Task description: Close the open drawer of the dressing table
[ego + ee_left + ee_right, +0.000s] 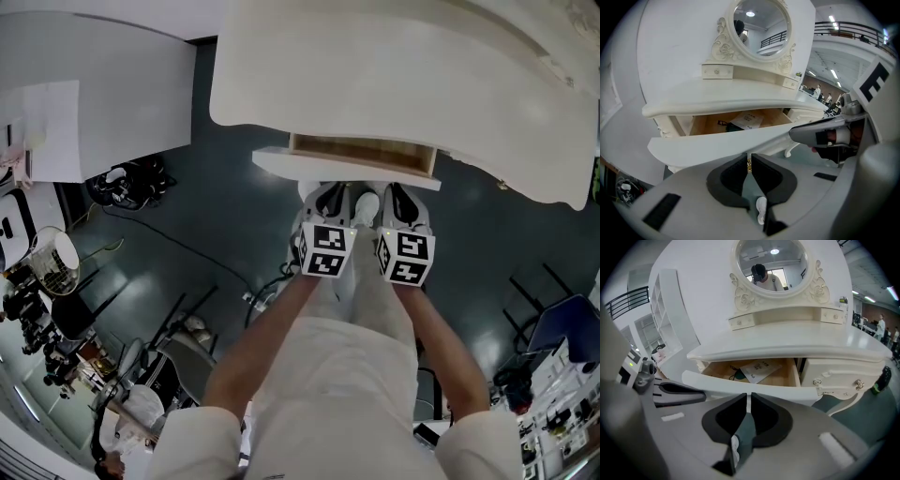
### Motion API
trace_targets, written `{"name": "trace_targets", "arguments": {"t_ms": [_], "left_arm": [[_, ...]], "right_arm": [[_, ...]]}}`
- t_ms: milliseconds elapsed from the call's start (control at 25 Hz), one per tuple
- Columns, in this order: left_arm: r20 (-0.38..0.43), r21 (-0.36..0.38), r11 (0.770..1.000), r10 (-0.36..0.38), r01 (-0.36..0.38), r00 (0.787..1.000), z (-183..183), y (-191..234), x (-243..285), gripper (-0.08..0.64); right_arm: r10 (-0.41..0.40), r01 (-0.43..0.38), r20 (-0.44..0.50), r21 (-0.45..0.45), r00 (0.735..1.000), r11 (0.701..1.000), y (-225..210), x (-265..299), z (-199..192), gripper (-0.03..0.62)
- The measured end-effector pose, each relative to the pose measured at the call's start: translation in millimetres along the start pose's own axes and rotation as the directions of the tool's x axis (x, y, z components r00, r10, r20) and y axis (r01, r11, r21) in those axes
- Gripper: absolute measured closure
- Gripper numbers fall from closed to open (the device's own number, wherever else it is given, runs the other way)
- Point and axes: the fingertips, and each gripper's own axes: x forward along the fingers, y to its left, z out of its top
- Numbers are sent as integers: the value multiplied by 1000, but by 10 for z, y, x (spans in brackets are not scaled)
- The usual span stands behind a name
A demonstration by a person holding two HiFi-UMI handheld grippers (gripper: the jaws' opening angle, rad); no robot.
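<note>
The drawer (364, 157) juts open from under the dressing table (394, 75), its front running crosswise just ahead of your left gripper (324, 201) and right gripper (403, 201), both closed, empty and equally near.

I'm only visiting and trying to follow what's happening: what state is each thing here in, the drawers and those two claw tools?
Main drawer: open, pulled out, with a paper sheet lying inside.
Side drawer: closed.
Small upper drawers: closed.
Left gripper: jaws together, close to the main drawer's front.
Right gripper: jaws together, close to the main drawer's front.
</note>
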Motion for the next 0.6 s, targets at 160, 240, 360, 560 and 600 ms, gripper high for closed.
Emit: {"name": "trace_targets", "arguments": {"t_ms": [160,240,360,560,600], "left_arm": [[4,-1,1000,4,-4,1000,58,46,48,549],[5,-4,1000,6,-6,1000,80,74,72,549],[1,-6,1000,2,-2,1000,109,103,126,549],[3,9,1000,-1,1,1000,169,116,181,549],[4,9,1000,-1,1,1000,179,121,193,549]], "right_arm": [[-4,4,5,2,1000,1000,-33,52,62,592],[-4,4,8,1,1000,1000,-43,75,92,592],[-4,4,11,-6,1000,1000,-66,112,137,592],[-7,8,17,-23,1000,1000,-88,148,204,587],[-8,9,18,-25,1000,1000,-91,155,217,584]]}}
